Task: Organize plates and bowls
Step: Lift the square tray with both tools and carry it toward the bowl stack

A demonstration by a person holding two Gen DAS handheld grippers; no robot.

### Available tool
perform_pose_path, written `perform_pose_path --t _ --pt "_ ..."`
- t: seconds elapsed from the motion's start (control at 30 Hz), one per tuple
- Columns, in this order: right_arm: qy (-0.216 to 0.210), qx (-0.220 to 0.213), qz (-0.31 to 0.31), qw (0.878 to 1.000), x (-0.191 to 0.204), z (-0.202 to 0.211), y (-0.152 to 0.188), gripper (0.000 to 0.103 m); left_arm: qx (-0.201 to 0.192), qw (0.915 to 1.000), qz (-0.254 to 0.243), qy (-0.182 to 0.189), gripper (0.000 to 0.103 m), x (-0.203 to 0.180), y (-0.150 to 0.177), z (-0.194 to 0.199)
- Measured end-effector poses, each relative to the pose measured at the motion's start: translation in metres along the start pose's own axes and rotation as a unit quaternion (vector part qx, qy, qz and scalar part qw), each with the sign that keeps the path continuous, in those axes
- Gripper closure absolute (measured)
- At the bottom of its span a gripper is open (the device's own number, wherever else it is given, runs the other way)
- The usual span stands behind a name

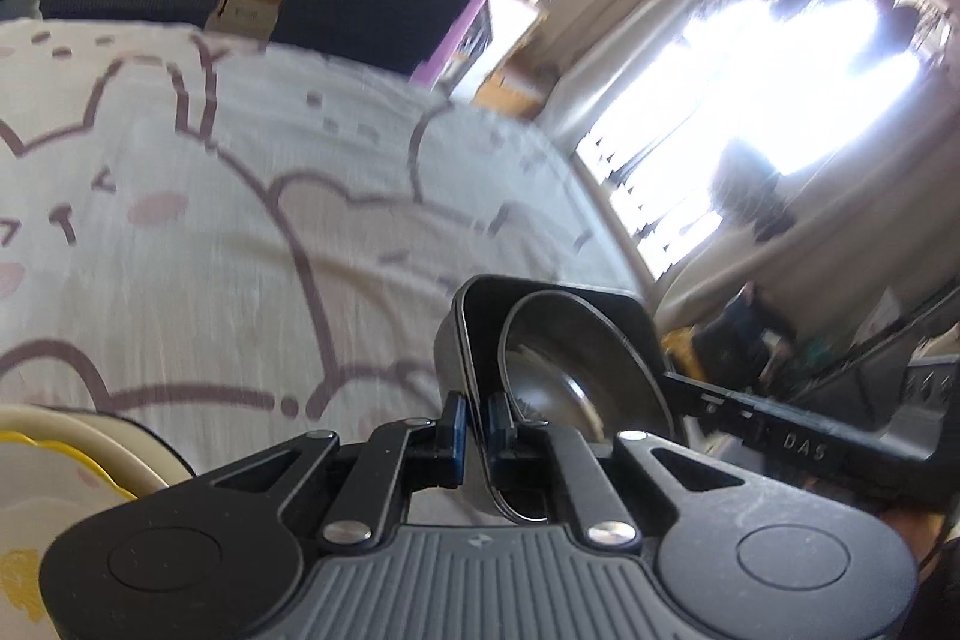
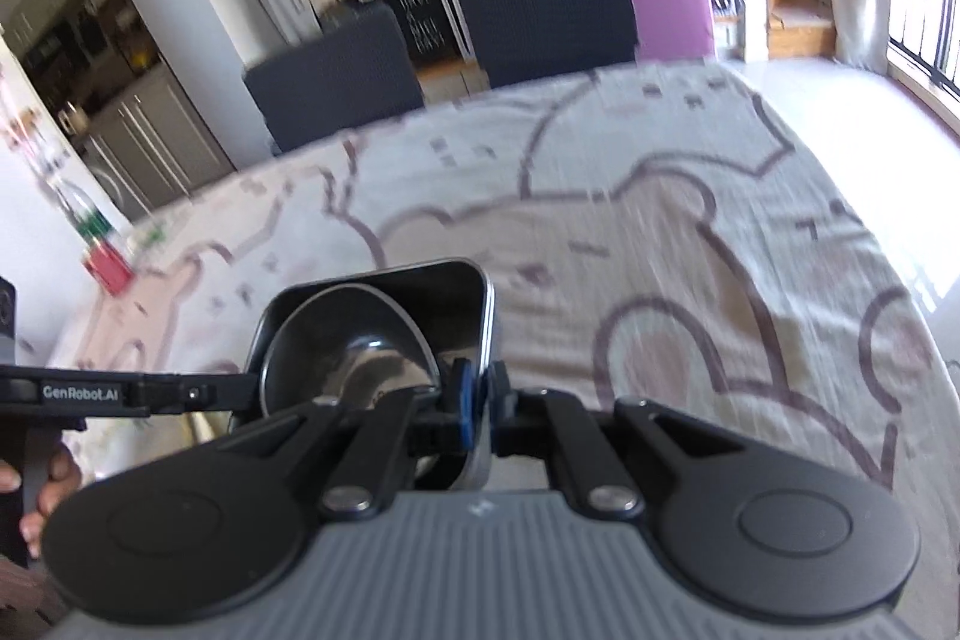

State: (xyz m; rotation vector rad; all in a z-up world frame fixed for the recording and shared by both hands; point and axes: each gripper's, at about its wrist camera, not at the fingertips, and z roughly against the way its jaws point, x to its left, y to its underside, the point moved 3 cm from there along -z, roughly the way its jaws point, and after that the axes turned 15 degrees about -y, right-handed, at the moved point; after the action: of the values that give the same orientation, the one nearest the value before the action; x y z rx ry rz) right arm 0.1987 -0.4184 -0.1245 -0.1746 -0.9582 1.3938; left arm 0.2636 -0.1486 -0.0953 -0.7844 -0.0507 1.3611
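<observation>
A black square dish (image 1: 465, 322) holds a steel bowl (image 1: 576, 370) inside it. My left gripper (image 1: 477, 421) is shut on the dish's near left rim, blue pads pressing the wall from both sides. In the right wrist view the same dish (image 2: 462, 292) and bowl (image 2: 354, 340) show, with my right gripper (image 2: 477, 394) shut on the right rim. The left gripper's fingers (image 2: 228, 391) come in from the left to the opposite side. Both grippers carry the dish over the tablecloth (image 1: 240, 220).
A cream plate with a yellow rim (image 1: 90, 451) lies at the lower left. Dark chairs (image 2: 540, 16) stand behind the table's far edge. A red object (image 2: 108, 271) sits at the table's left edge. A hand (image 2: 54, 472) grips the left tool.
</observation>
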Motion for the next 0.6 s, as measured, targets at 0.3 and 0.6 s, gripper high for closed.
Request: perform_pose_path --t 0.3,0.6 --pt "-0.078 -0.069 0.006 0.995 0.046 0.026 -0.025 0.095 -0.083 0.9956 0.03 0.029 0.096 0.022 -0.022 0.076" --pt "-0.148 -0.077 0.021 0.986 0.1 0.016 -0.033 0.094 -0.141 0.9888 0.049 0.013 0.096 0.064 -0.013 0.139"
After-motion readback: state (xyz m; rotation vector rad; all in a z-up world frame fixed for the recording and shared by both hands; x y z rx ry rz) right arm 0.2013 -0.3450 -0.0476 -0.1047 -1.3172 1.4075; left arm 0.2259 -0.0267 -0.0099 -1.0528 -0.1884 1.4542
